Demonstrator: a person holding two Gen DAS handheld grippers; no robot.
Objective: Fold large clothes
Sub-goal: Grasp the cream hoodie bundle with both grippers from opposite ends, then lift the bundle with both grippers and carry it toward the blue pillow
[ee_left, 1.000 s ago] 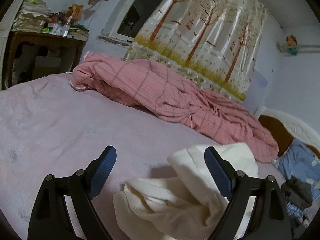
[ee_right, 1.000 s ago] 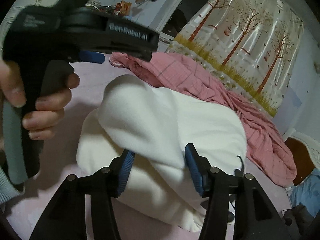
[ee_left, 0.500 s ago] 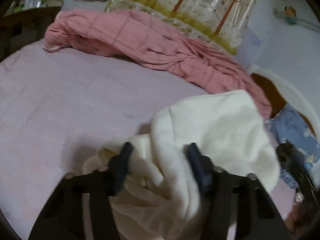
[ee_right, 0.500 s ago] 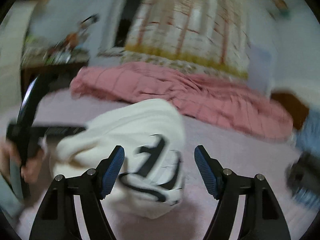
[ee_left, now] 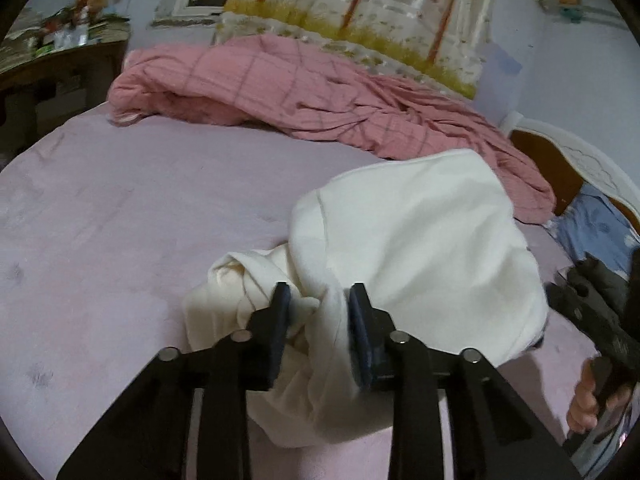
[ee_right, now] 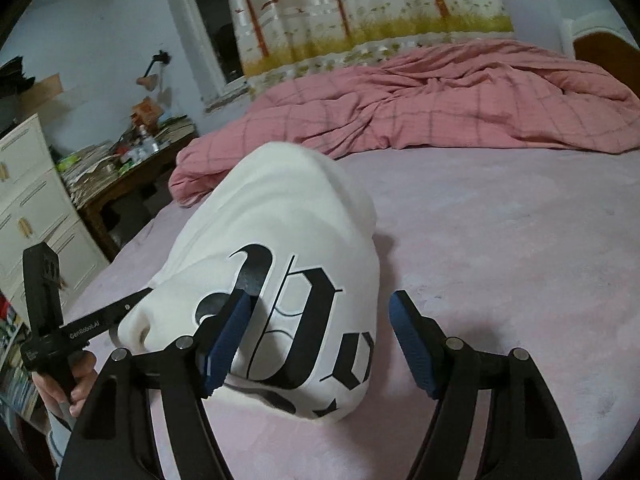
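A white sweatshirt [ee_left: 420, 240] lies heaped on the lilac bed sheet [ee_left: 120, 220]. My left gripper [ee_left: 320, 292] has a thick fold of its near edge between the pads, and its jaws are closing on that fold. In the right wrist view the sweatshirt [ee_right: 280, 208] shows a black gothic print [ee_right: 304, 320]. My right gripper [ee_right: 320, 300] hangs over the printed end. Its jaws are opening, and the pads [ee_right: 412, 344] press on nothing. The left gripper's black body [ee_right: 80, 328], held by a hand [ee_right: 76, 384], reaches into the heap from the left.
A pink checked duvet [ee_left: 320, 92] is bunched along the far side of the bed. A cluttered wooden desk [ee_right: 132, 168] and white drawers [ee_right: 28, 200] stand beside the bed. A headboard [ee_left: 560, 160] and a blue pillow [ee_left: 592, 228] are at the right.
My left gripper dropped from wide open above the sheet onto the sweatshirt's fold and closed on it. My right gripper let the cloth go, widened and swung round to the printed side.
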